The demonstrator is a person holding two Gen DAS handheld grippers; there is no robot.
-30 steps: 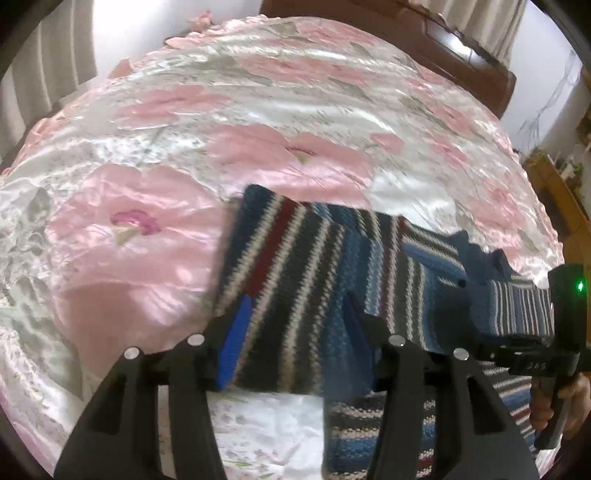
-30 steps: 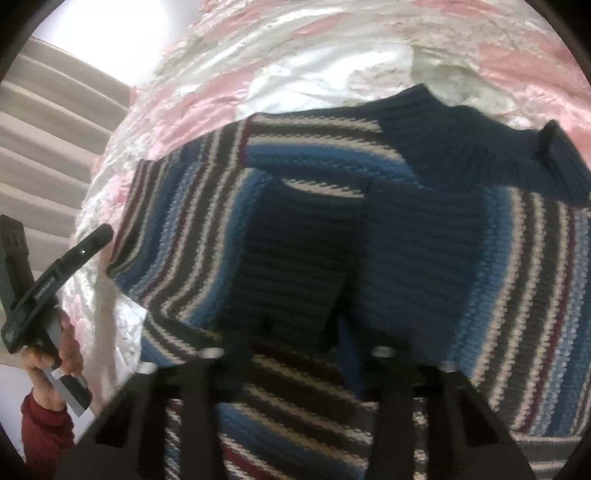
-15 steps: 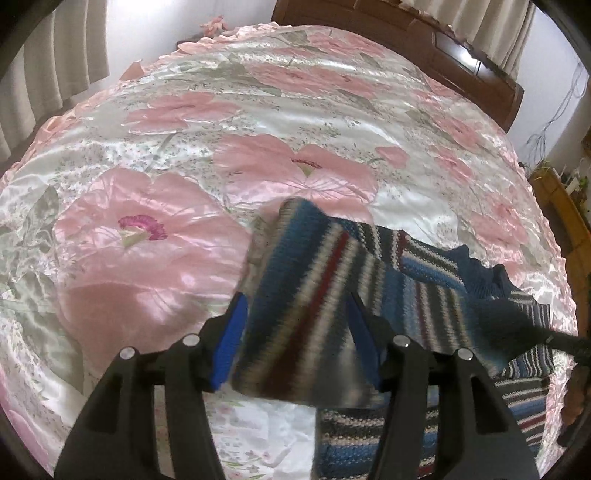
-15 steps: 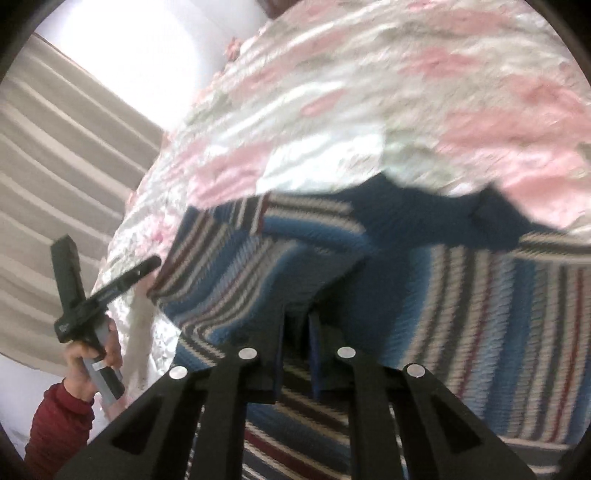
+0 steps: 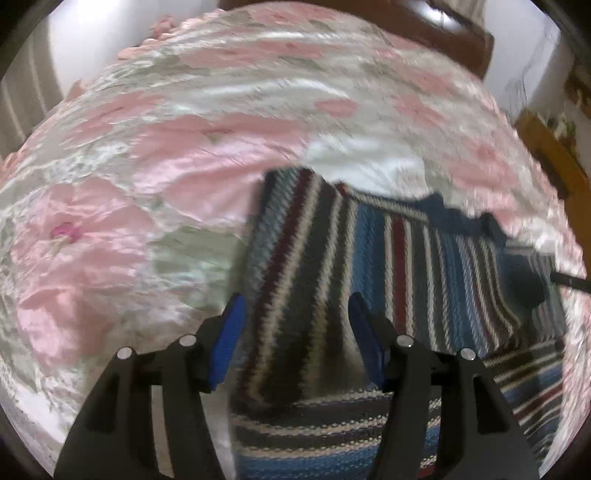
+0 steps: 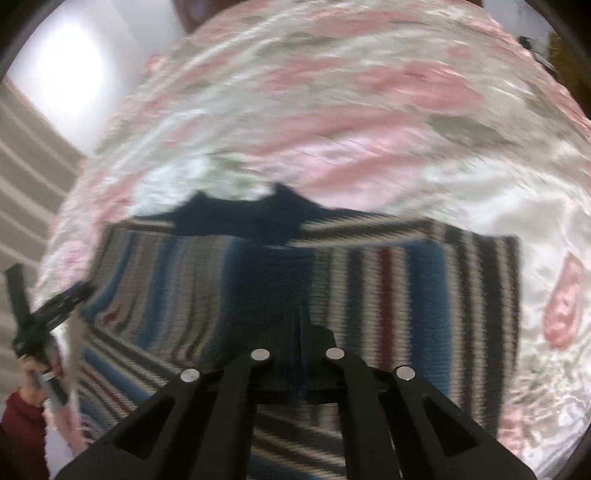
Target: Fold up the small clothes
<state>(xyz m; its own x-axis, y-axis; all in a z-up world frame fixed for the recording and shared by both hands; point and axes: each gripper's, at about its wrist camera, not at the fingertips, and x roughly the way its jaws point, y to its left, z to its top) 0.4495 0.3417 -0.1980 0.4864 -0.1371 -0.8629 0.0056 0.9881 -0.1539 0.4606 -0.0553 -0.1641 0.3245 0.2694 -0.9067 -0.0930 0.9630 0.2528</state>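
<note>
Pink-flowered satin bedspread (image 5: 155,206) is serving as your work surface, with the striped sweater (image 5: 417,258) lying on it and partly folded over itself. Left of the sweater's navy collar (image 6: 243,218), your left gripper (image 5: 295,332) is standing wide open, fabric lying between its blue pads (image 5: 229,332) but not clamped. At the sweater's middle, below the collar, your right gripper (image 6: 300,332) is pinching a fold, its jaws drawn nearly together. I judge the fold is being carried over: keep the pinched edge taut and lay it square to the stripes. Close the left tongs before pulling. Beyond the collar, a wooden headboard (image 5: 443,33) is standing well apart; nothing is blocking the fold.
</note>
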